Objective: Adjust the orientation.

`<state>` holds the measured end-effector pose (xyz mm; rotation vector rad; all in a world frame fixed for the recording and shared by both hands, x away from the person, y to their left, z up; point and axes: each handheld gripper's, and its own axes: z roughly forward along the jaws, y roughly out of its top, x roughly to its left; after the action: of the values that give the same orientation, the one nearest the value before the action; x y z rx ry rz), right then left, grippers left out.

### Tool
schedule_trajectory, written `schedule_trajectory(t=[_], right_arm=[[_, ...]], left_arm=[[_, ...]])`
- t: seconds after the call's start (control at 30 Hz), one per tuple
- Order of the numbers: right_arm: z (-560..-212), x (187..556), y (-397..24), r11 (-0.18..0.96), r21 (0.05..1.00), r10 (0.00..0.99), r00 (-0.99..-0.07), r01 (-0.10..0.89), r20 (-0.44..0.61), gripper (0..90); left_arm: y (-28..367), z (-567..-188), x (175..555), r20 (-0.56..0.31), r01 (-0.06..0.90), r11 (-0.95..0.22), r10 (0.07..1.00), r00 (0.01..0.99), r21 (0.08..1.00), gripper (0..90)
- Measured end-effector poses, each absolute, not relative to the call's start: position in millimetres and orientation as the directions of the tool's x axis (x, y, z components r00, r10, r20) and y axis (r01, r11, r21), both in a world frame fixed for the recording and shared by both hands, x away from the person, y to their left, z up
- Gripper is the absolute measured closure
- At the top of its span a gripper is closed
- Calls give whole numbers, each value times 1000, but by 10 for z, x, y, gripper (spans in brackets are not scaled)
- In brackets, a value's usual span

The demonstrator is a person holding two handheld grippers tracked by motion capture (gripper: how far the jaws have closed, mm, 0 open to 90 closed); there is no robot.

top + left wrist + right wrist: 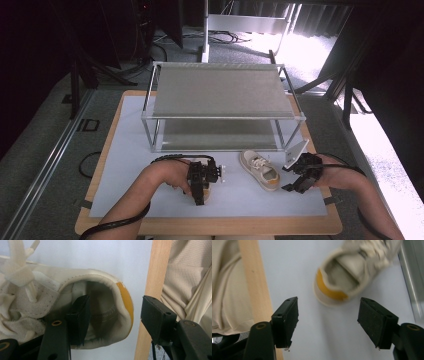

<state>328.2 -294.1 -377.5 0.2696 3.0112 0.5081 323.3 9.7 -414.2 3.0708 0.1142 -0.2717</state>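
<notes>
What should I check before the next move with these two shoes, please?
1. Left gripper straddles the first shoe at its heel, one jaw inside the opening: ok.
2. Its jaws press on that heel: not ok, the outer jaw stands apart.
3. Right gripper open, nothing between its jaws: ok.
4. Second shoe upright on the table, apart from the rack: ok.
5. Rack's top shelf free: ok.
6. Lower shelf free all the way back: cannot tell.
</notes>
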Motion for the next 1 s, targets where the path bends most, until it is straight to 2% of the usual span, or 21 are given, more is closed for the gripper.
schedule_trajectory(t=[0.13, 0.2, 0.4, 0.6, 0.83, 1.0], right_arm=[[-3742, 3272, -2788, 942, 322, 119, -992, 96, -52, 436], [-3755, 3284, -2714, 948, 310, 92, -994, 71, -53, 452], [-3853, 3353, -2546, 973, 229, 39, -997, 22, -69, 555], [-3978, 3437, -2438, 990, 141, 18, -999, 12, -47, 598], [-4079, 3427, -2341, 997, 62, -35, -998, -38, -51, 606], [-4049, 3365, -2285, 995, 57, -75, -996, -77, -44, 692]], left_arm=[[97, -4147, 3232, -179, 78, -996, 68, 981, 53, 406], [94, -4150, 3232, -180, 77, -996, 67, 981, 52, 411], [92, -4148, 3236, -183, 75, -996, 64, 981, 57, 411], [100, -4145, 3246, -187, 75, -995, 62, 980, 63, 414], [113, -4142, 3247, -189, 78, -995, 66, 980, 60, 414], [122, -4137, 3240, -190, 82, -994, 68, 979, 66, 414]])
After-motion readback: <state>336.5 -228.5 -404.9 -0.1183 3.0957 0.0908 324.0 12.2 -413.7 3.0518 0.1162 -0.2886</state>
